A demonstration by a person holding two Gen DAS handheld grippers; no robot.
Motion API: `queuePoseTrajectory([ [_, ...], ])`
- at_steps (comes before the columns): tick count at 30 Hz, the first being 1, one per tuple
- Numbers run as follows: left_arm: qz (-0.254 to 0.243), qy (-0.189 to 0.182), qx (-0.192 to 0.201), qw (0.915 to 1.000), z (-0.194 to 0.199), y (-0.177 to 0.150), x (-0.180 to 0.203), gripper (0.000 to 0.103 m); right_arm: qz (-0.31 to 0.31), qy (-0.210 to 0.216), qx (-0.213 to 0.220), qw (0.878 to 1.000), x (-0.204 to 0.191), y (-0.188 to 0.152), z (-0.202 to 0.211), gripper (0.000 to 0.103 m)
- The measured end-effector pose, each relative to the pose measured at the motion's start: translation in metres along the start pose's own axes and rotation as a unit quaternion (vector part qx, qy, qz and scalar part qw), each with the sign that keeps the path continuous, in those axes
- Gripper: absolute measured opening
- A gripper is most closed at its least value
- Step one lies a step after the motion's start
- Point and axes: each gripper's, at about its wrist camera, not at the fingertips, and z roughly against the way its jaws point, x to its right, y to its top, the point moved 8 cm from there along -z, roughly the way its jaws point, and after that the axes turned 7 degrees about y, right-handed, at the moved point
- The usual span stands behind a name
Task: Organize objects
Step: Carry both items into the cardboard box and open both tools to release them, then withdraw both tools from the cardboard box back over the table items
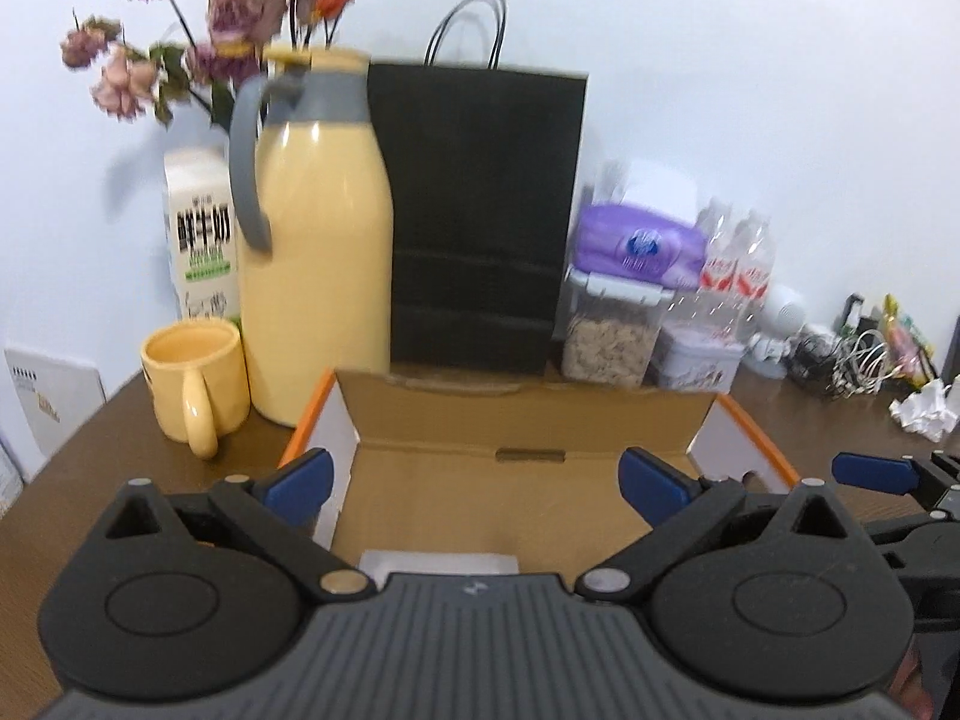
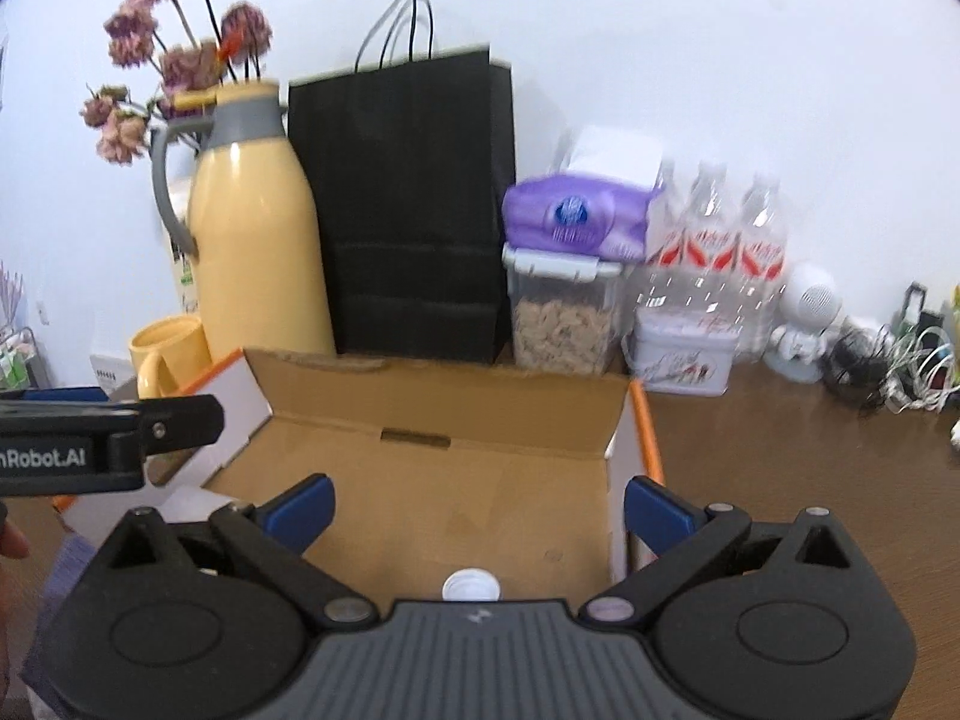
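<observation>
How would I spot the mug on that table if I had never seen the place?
Find the tall black paper bag standing against the wall. Left of it stands a yellow jug with a grey handle, and the mug sits at that jug's foot, on its left. It is short, open-topped and the same pale yellow.

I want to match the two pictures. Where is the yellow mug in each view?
Left wrist view: the yellow mug stands in full at left, beside the yellow thermos jug, handle toward the camera.
Right wrist view: the mug is at far left, partly hidden behind the box flap.
Shared landmark: the black paper bag behind the open cardboard box.
</observation>
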Motion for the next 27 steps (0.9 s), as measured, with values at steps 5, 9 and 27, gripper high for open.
queuePoseTrajectory([
  [5,0.001,-0.006,0.018,0.9998,0.032,0.005,-0.004,0.103,0.018,-0.008,0.040,0.999,-0.005,0.010,0.041,0.103],
  [9,-0.001,-0.006,0.023,0.9997,0.058,0.003,-0.011,0.103,0.029,-0.015,0.053,0.998,-0.011,0.006,0.068,0.103],
  [27,-0.013,0.020,-0.029,0.9993,0.134,-0.077,-0.056,0.103,0.024,0.018,0.001,1.000,-0.050,-0.082,0.139,0.103],
])
